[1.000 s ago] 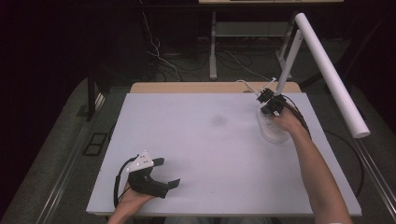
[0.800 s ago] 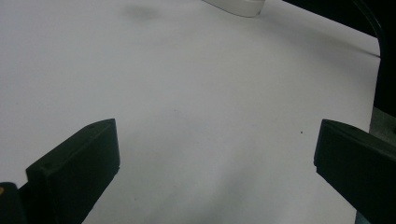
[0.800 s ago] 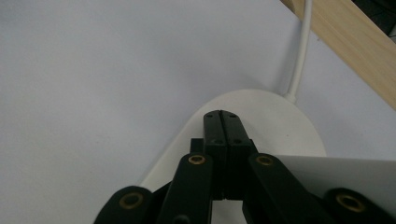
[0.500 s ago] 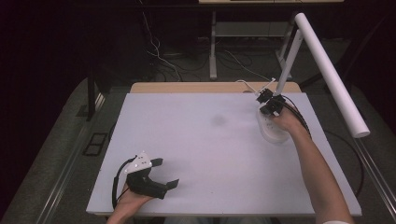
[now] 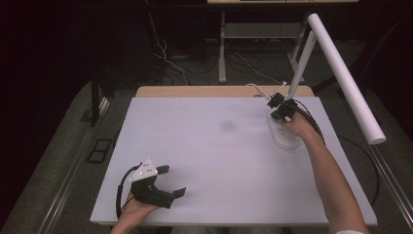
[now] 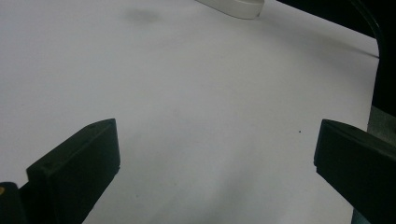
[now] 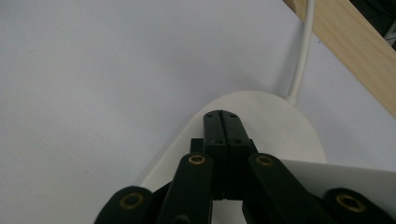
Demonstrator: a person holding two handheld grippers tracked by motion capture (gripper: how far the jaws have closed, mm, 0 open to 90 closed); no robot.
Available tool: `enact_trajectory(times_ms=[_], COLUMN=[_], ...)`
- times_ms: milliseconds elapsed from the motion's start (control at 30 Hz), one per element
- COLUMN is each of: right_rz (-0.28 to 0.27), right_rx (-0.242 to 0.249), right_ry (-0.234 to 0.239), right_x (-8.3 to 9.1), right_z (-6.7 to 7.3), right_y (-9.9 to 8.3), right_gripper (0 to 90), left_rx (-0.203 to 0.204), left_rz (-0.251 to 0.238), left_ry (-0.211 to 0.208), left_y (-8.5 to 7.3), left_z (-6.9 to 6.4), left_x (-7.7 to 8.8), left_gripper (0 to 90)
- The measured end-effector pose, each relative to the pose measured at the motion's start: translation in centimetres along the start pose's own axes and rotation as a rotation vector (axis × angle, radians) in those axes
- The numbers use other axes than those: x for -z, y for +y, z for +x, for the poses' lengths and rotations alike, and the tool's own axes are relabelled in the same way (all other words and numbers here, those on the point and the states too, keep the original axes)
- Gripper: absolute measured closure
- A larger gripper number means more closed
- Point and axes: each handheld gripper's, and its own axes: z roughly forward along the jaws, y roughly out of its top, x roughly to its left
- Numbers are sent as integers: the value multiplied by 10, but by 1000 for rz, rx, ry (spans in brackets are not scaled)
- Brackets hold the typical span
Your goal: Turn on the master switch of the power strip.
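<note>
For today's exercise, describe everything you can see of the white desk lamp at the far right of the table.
The desk lamp is white and looks like smooth plastic. It has a flat oval base resting on the white table near its far right corner, a slim stem leaning up and away, and a long tube-shaped head slanting down toward the right, past the table's edge. A white cord leaves the back of the base. The right claw, shut, sits over the base; whether it touches is unclear.
</note>
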Motion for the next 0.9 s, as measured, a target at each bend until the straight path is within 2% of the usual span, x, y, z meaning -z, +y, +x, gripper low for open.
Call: enact_trajectory(times_ms=[167, 400, 567, 700, 900], right_rz=[-1, -9, -3, -39, -63], right_rx=[5, -14, 4, 5, -10], right_ry=[-8, -9, -19, -11, -6], right_x=[1, 3, 5, 14, 29], right_z=[0, 2, 8, 12, 12], right_y=[1, 4, 6, 9, 9], right_gripper=[900, 899, 899, 899, 898], left_rx=[-2, -5, -5, -4, -3], left_rz=[4, 5, 9, 8, 6], left_ry=[-1, -3, -3, -4, -5], left_y=[0, 0, 0, 0, 1], left_z=[0, -1, -1, -2, -2], left_x=[0, 0, -1, -1, -1], left_gripper=[0, 0, 0, 0, 0])
